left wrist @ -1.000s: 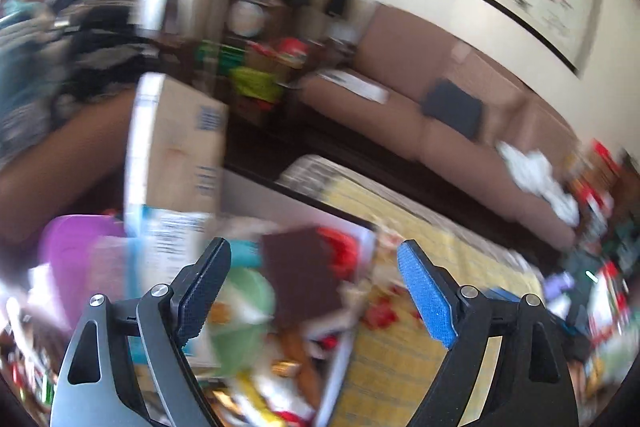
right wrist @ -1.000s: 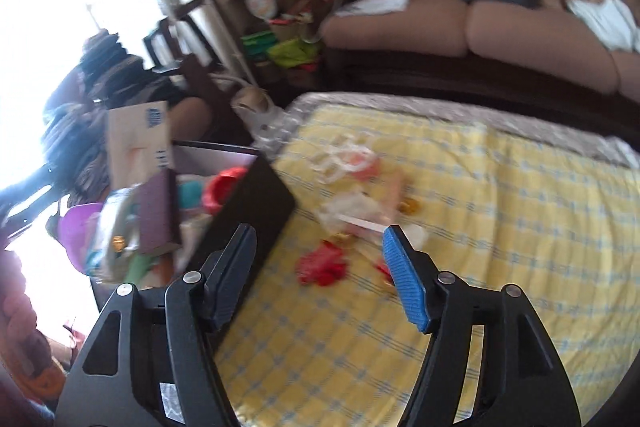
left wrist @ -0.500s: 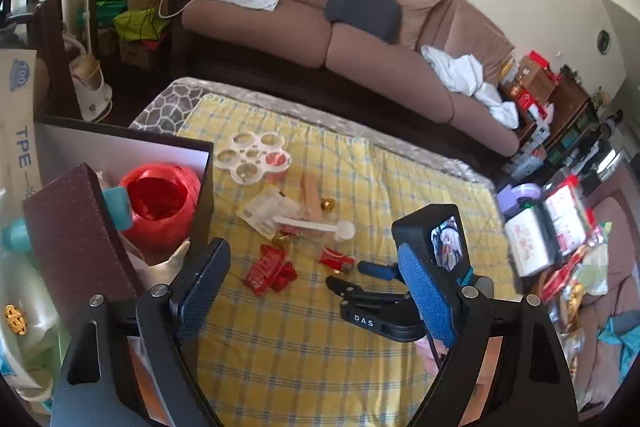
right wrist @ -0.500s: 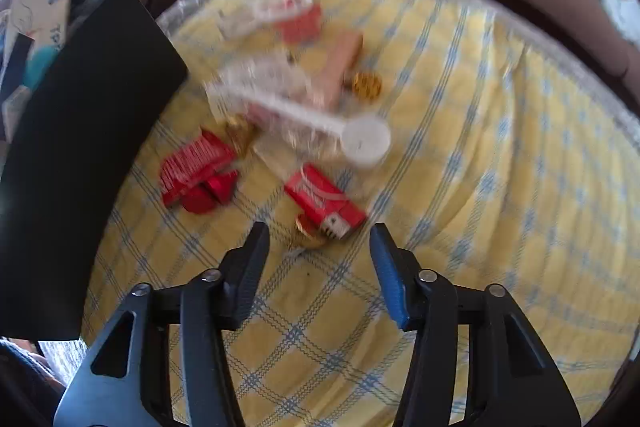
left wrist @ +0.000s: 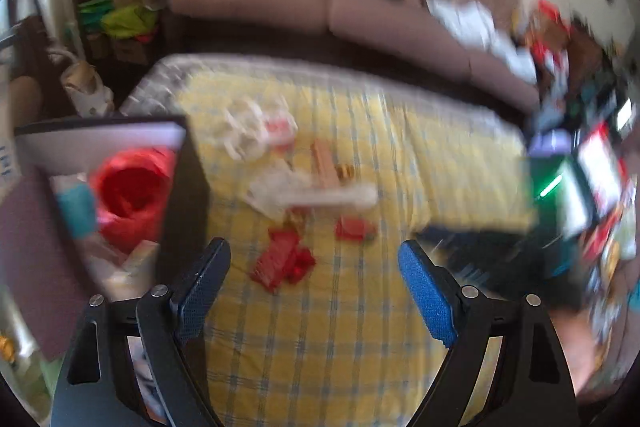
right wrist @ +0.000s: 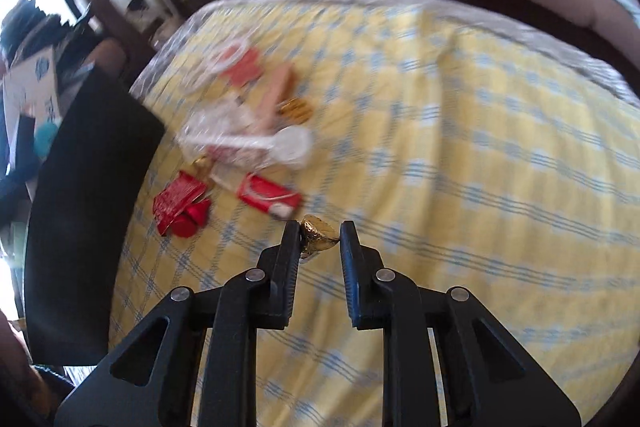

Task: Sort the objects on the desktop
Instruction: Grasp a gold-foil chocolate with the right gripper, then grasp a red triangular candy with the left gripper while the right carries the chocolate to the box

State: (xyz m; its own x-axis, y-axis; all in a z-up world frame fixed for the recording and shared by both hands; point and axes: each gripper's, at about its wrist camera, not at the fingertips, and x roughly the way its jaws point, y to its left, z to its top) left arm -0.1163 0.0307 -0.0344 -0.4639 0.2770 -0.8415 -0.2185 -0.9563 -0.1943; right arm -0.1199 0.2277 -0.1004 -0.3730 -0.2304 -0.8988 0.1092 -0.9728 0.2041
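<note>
My right gripper (right wrist: pixel 320 239) points down at the yellow checked tablecloth (right wrist: pixel 440 147). Its jaws are closing on a gold foil candy (right wrist: pixel 318 233), and both tips touch it. Just beyond it lie a small red packet (right wrist: pixel 268 195), a crumpled red wrapper (right wrist: pixel 180 203) and a white spoon (right wrist: pixel 288 143) on clear plastic. My left gripper (left wrist: pixel 314 259) hangs open and empty over the cloth, beside the black box (left wrist: pixel 188 187). The red wrapper (left wrist: pixel 282 263) shows between its fingers. The left wrist view is blurred; the dark shape at its right is the right gripper (left wrist: pixel 480 239).
The black box (right wrist: pixel 88 187) at the left holds a red bag (left wrist: pixel 128 187) and other items. A clear plastic tray (left wrist: pixel 248 127), a tan stick (left wrist: pixel 324 163) and a gold biscuit (right wrist: pixel 296 109) lie further back. A brown sofa (left wrist: pixel 360 11) stands behind, with clutter at the right.
My right gripper has sunk to the cloth and its jaws have narrowed round the gold candy. My left gripper swung from the box out over the table and lower.
</note>
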